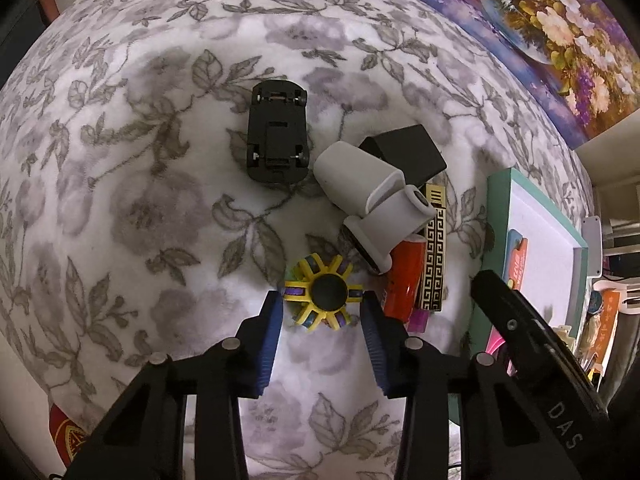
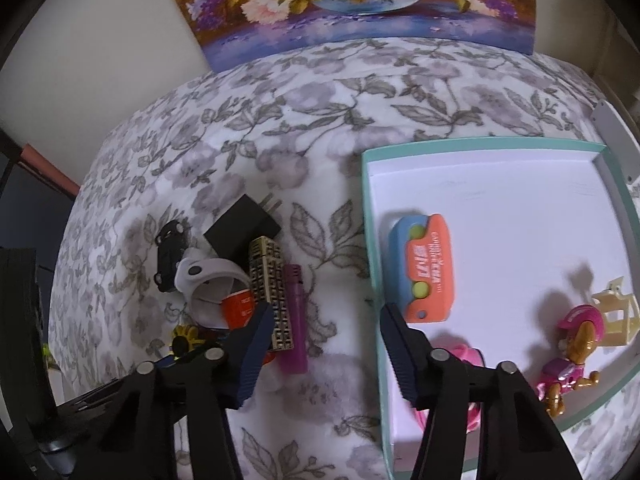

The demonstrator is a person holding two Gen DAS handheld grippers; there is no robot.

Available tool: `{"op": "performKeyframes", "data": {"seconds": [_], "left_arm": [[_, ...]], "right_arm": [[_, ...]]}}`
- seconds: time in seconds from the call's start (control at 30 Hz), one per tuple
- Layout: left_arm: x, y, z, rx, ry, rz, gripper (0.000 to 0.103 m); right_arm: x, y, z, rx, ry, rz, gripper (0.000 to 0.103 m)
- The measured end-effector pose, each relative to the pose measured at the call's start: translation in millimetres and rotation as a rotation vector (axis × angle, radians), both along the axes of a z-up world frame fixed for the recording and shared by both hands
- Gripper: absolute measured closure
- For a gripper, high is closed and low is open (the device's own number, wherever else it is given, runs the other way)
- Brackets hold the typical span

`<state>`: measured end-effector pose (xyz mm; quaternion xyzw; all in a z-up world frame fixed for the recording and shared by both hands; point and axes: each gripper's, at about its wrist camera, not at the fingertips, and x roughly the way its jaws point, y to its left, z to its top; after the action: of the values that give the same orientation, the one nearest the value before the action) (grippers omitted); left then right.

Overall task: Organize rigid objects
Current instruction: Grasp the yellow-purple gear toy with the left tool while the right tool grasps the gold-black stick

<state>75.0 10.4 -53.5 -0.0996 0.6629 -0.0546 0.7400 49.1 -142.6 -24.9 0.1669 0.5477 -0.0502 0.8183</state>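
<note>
In the left wrist view, the left gripper [image 1: 323,312] had its blue pads spread on either side of a yellow-and-purple spinner toy [image 1: 320,292], the tips flanking it; whether the pads pressed on it could not be told. The toy lay on the floral bedcover [image 1: 120,200]. Beyond it an upturned black toy car [image 1: 276,132] sat apart, and a grey cylindrical holder [image 1: 368,200] leaned over a black charger block [image 1: 408,152], a red lighter [image 1: 404,280] and a gold-patterned lighter [image 1: 434,248]. In the right wrist view, the right gripper [image 2: 326,316] hung with jaws wide apart, holding nothing, above the bedcover beside the teal-rimmed box [image 2: 366,240]. Inside the box lay an orange-and-blue toy [image 2: 428,268], a pink-helmeted pup figure [image 2: 568,356] and a cream hair claw [image 2: 616,312]. A purple lighter [image 2: 294,320] lay left of the box.
</note>
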Motion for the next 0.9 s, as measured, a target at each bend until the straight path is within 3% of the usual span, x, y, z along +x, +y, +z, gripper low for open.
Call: {"op": "performKeyframes", "data": {"seconds": [0.53, 0.9], "left_arm": [[0.6, 35.2, 11.4, -0.020, -0.033, 0.082, 0.068], [1.9, 33.9, 9.7, -0.011, -0.035, 0.094, 0.068]], "right_arm": [[8.8, 25.8, -13.9, 0.033, 0.008, 0.103, 0.067], [13.5, 29.6, -26.8, 0.018, 0.021, 0.110, 0.070]]}}
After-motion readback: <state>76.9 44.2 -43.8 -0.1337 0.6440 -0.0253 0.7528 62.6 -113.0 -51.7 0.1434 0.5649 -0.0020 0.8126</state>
